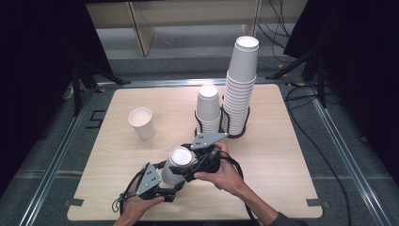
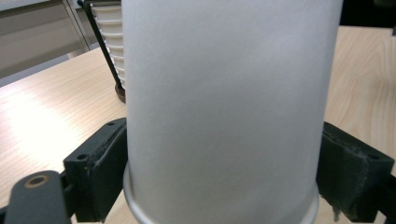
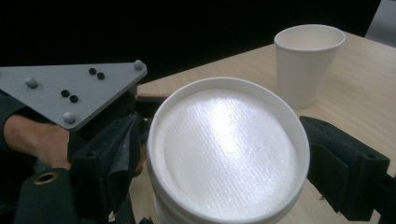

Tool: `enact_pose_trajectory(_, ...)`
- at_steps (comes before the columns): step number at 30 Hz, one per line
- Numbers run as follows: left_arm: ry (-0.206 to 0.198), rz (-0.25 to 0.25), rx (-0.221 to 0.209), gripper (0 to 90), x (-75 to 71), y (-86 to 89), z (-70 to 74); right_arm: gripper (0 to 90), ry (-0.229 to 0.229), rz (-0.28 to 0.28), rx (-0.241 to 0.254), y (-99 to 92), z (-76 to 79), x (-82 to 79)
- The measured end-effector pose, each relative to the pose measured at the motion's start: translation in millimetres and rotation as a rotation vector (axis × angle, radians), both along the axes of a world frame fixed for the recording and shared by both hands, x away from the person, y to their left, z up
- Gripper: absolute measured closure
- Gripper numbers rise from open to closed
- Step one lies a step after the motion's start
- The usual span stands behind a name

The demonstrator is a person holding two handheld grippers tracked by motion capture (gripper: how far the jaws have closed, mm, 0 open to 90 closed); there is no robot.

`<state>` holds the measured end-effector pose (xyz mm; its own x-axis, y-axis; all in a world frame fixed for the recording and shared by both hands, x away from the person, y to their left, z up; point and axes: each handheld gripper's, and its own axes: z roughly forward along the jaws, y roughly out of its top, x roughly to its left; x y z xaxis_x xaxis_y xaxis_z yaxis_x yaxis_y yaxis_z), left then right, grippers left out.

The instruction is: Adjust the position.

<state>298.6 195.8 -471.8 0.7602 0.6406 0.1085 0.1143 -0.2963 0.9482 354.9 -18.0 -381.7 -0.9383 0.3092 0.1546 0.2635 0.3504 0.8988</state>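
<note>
A white paper cup [image 1: 179, 162] stands upside down between my two grippers near the table's front edge. My left gripper [image 1: 170, 182] comes in from the lower left. In the left gripper view the cup wall [image 2: 224, 116] rises between the jaws, and both pads [image 2: 105, 163] press on it just above the rim. My right gripper [image 1: 186, 162] reaches in from the right at the cup's top. In the right gripper view its jaws sit tight on either side of the cup's upturned base [image 3: 229, 149]. A second cup [image 1: 142, 122] stands upright, mouth up, to the back left.
A tall stack of inverted cups [image 1: 242, 84] and a short stack [image 1: 208, 108] stand in a black wire holder [image 1: 235, 133] just behind my right hand. The wooden table [image 1: 282, 165] has bare room at the right and far left. Cables lie on the floor to the right.
</note>
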Motion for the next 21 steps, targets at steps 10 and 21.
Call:
enact_pose_trajectory(10,0.003,-0.026,0.180,13.2,-6.0,-1.0,3.8,16.5,0.030,0.054,-0.094,-7.7,0.6,-0.6)
enact_pose_trajectory(21,-0.058,-0.059,0.296,13.3,-8.2,-1.8,8.1,17.9,0.076,0.088,-0.152,-7.9,-3.0,-3.1)
